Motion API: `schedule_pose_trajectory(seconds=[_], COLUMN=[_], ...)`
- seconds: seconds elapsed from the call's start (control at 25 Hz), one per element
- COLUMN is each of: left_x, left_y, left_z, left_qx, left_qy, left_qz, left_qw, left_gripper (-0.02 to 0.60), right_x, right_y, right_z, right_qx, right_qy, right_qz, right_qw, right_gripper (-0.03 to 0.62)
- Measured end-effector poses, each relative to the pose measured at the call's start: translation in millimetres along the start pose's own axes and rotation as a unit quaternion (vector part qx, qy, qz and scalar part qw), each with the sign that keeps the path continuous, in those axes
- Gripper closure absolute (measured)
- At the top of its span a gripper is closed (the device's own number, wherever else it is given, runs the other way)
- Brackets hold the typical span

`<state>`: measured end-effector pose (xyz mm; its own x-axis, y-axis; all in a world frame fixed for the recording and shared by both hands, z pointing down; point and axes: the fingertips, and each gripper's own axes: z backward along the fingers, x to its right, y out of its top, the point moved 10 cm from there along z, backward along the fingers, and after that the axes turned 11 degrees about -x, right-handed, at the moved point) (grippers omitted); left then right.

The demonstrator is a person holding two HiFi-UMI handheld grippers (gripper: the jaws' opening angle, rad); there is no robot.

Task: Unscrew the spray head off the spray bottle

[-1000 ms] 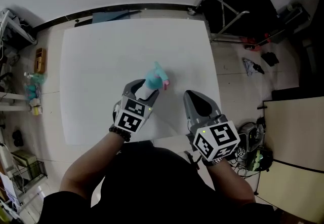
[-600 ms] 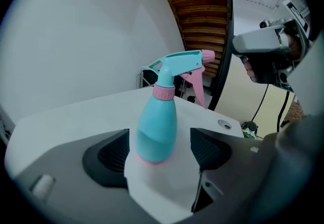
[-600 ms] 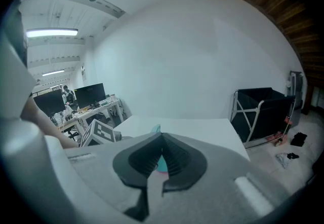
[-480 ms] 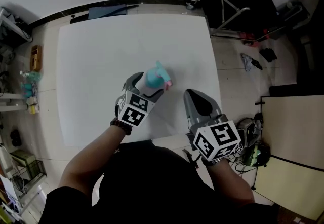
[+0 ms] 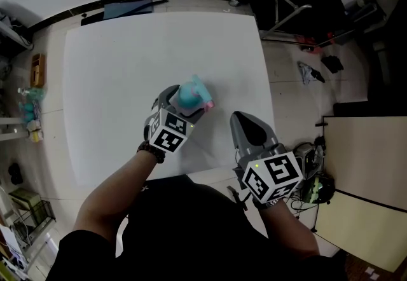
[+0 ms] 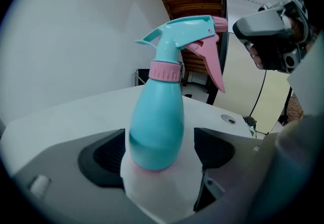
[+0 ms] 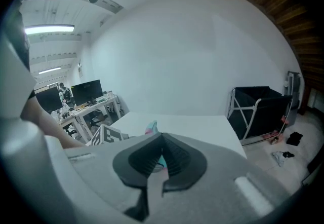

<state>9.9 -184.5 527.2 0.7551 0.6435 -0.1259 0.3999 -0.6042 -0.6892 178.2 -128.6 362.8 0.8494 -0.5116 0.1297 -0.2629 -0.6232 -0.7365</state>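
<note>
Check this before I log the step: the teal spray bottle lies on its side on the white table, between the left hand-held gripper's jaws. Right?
Not quite. The spray bottle does not lie on its side: it stands upright on the white table, spray head on top, between the jaws of the left hand-held gripper, which have just been opening. The left gripper view shows it.

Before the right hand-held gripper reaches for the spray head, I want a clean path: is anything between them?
Nothing visible does: only bare table lies between the shut right hand-held gripper and the spray head atop the bottle.
</note>
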Motion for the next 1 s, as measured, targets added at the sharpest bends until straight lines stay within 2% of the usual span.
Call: schedule_pose_trajectory(seconds=[0.28, 0.56, 0.64, 1.0], left_x=[-6.1, 0.6, 0.6, -0.3], left_y=[2.4, 1.0, 0.8, 3.0], left_z=[-11.4, -17.3, -18.4, -13.2], left_qx=[0.0, -0.011, -0.013, -0.029], left_qy=[0.0, 0.006, 0.013, 0.012], left_qz=[0.012, -0.01, -0.015, -0.027], left_qw=[0.9999, 0.9999, 0.9997, 0.9991], left_gripper=[0.141, 0.144, 0.171, 0.172], right_x=[3.3, 3.5, 4.1, 4.8], right_y=[-2.9, -7.6, -8.5, -5.9], right_z=[1.1, 5.7, 6.2, 6.5], right_qx=[-0.011, -0.011, -0.011, -0.005], right_qy=[-0.005, -0.008, -0.009, -0.009], right_qz=[0.0, 0.001, 0.001, -0.001], right_qw=[1.0, 1.0, 1.0, 1.0], right_gripper=[0.603, 0.603, 0.603, 0.603])
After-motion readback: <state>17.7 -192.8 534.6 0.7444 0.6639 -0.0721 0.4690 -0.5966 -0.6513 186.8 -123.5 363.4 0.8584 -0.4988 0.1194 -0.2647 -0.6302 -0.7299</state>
